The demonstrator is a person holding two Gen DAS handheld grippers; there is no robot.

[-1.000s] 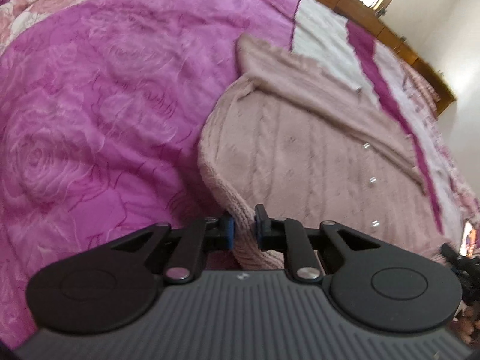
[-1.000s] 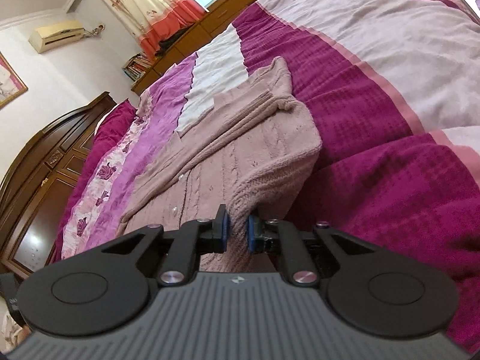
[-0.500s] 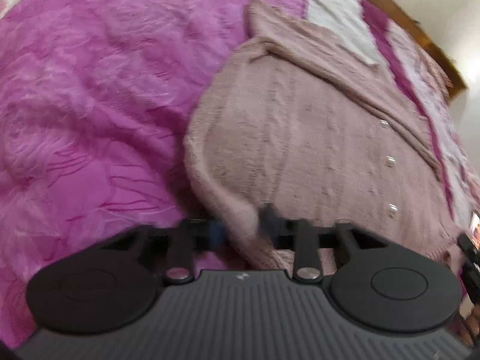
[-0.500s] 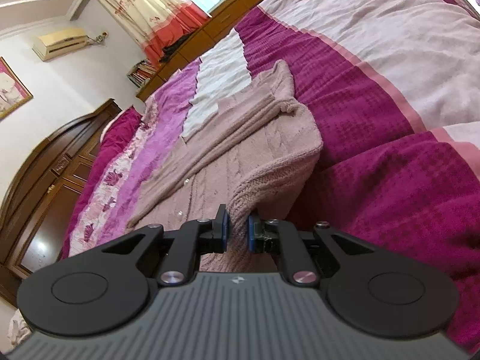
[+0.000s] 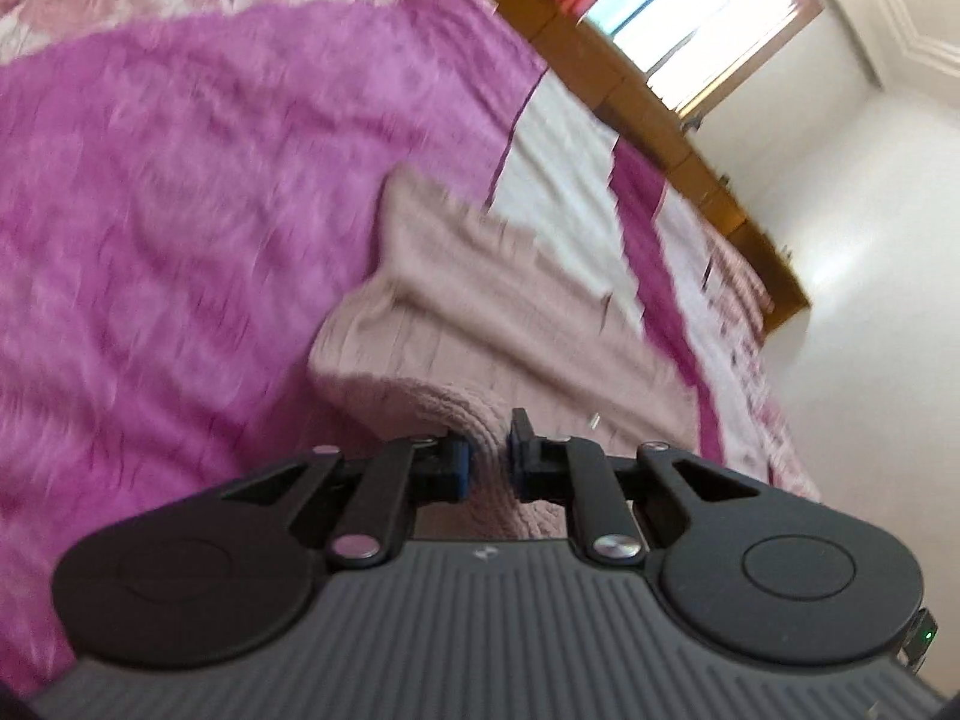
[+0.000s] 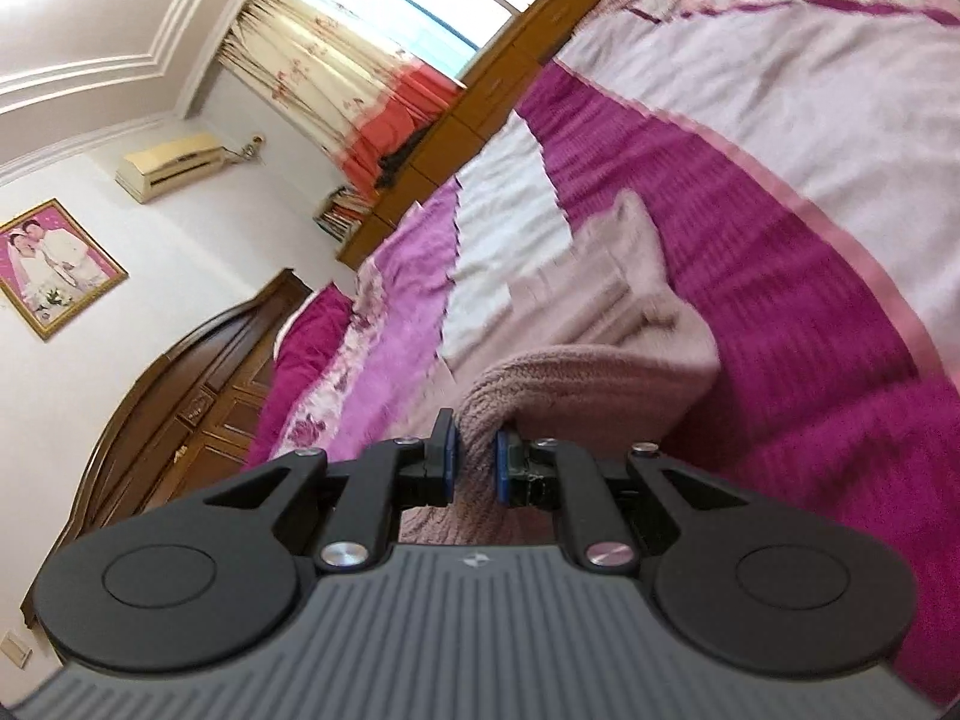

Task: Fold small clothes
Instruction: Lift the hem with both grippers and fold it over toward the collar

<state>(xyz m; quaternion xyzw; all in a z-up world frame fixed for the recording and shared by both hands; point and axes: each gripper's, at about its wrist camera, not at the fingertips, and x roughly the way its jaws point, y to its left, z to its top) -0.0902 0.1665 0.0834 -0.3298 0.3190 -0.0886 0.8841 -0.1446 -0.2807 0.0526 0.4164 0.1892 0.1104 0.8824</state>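
A small dusty-pink cable-knit sweater (image 5: 498,330) lies on the bed, its sleeves folded across the body. My left gripper (image 5: 487,456) is shut on the near left corner of its ribbed hem, which is lifted off the bedspread. My right gripper (image 6: 474,456) is shut on the near right corner of the sweater (image 6: 576,372), and that hem also curls up between the blue pads. The far part with the sleeve and collar still rests flat on the bed.
The magenta, pink and white bedspread (image 5: 180,240) spreads all around the sweater. A wooden headboard (image 6: 198,396) rises on the left, and a low wooden ledge (image 5: 660,126) under the window runs along the far side. A framed photo (image 6: 54,270) and an air conditioner hang on the wall.
Both grippers have risen and tilted up with the hem corners in them. The near edge of the sweater has lifted off the bed and curls toward its far part.
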